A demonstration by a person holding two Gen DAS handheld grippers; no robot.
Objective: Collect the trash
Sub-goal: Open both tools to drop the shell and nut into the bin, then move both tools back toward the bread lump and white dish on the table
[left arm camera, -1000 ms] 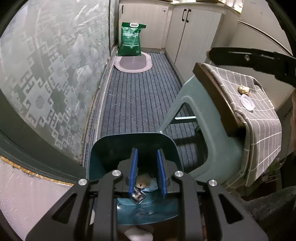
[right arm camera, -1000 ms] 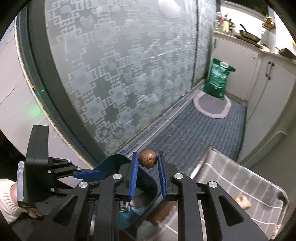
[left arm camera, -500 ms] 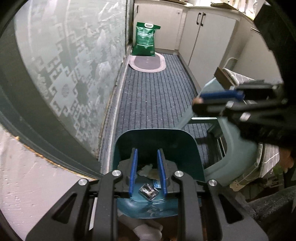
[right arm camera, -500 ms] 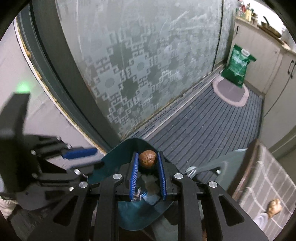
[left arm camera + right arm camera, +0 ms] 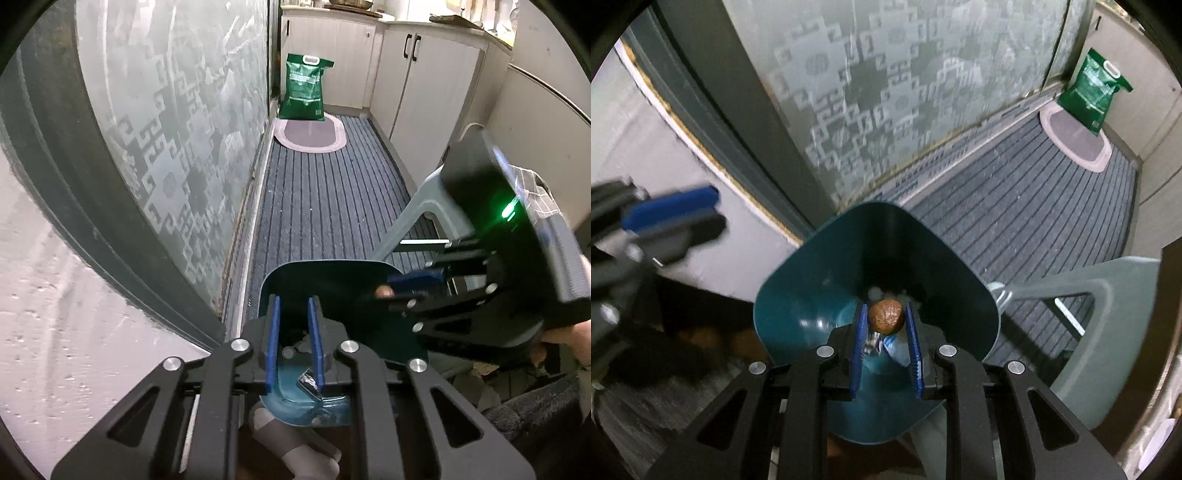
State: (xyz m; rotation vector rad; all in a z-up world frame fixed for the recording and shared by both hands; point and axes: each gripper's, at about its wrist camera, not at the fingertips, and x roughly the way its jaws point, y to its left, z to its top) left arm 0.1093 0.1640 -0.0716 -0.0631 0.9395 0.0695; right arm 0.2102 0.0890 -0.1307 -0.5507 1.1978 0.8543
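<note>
- Since a second ago, our right tool (image 5: pixel 886 319) has come down from in front of the frosted glass door (image 5: pixel 886 92) to hang over the mouth of the teal bin (image 5: pixel 798 295), and the stool with its checked cloth has slid to the edge of view.
- We keep that right tool clenched on the brown nut (image 5: pixel 886 316), which sits between the blue pads right above the bin's opening.
- Our left tool (image 5: pixel 295 339) hangs over the same teal bin (image 5: pixel 332 273); its jaws are closing, nearly together, with nothing gripped between them.
- Down inside the bin we see a shiny crumpled wrapper (image 5: pixel 308 382) and other scraps.
- Further off, a green bag (image 5: pixel 304 88) stands on an oval mat (image 5: pixel 310 134) at the end of the striped floor runner (image 5: pixel 325 206).
</note>
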